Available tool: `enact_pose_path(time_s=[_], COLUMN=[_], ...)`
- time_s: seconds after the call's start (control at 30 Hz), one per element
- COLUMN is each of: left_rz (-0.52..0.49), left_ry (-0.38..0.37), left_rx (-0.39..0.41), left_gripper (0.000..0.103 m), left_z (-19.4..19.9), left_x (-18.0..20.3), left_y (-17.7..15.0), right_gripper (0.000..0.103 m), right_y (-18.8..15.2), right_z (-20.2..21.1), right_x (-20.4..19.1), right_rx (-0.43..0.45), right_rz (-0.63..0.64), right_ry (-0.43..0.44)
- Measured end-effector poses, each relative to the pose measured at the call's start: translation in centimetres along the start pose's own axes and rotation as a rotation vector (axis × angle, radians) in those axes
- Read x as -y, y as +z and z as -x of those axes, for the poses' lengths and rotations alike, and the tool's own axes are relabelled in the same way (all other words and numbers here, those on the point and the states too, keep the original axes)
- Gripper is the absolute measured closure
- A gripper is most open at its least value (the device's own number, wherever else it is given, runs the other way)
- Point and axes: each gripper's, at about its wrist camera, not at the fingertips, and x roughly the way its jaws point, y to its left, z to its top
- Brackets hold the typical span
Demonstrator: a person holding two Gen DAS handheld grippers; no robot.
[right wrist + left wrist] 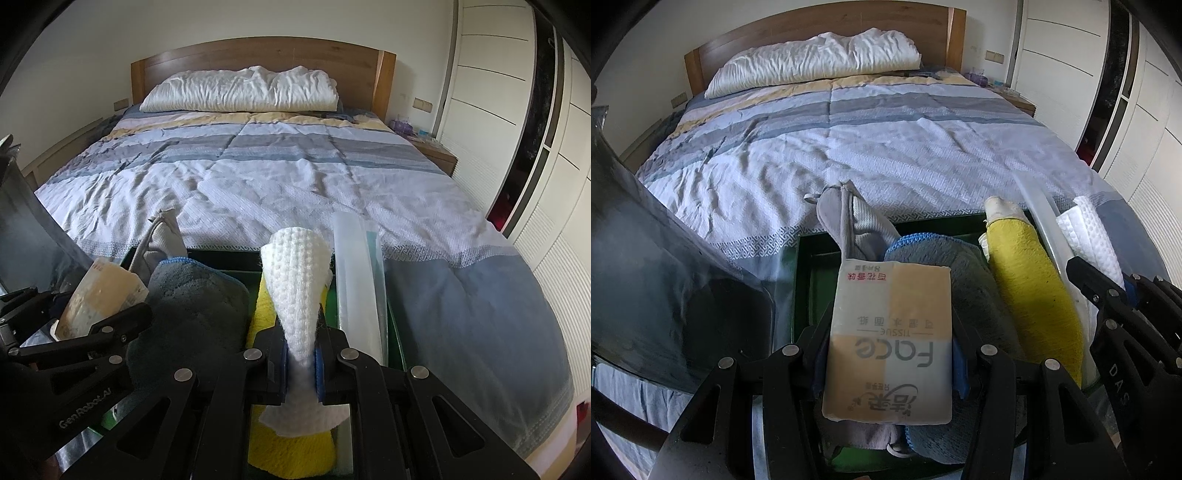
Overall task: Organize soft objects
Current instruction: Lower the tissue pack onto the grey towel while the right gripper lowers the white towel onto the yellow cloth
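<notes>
My left gripper is shut on a pack of face tissues, held upright over a dark green bin. The bin holds a light grey cloth, a grey towel with a blue edge and a rolled yellow towel. In the right wrist view my right gripper is shut on a white waffle-weave cloth, just above the yellow towel. The grey towel lies to its left. Further left, the left gripper holds the tissue pack.
The bin stands at the foot of a bed with a striped quilt and a white pillow. A translucent plastic lid leans along the bin's right side. A dark plastic sheet hangs at the left. White wardrobe doors line the right wall.
</notes>
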Motion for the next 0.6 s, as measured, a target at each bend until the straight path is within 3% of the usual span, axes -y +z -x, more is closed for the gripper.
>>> enact_pose_path(time_s=[0.6], left_rz=[0.011], left_ry=[-0.009], left_rx=[-0.022], left_gripper=[0.057], left_z=[-0.9], left_x=[0.2], left_y=[-0.3], right_gripper=[0.093], right_y=[-0.1], right_z=[-1.6], right_x=[0.0], right_rx=[-0.031], right_rz=[0.001], right_ry=[0.001])
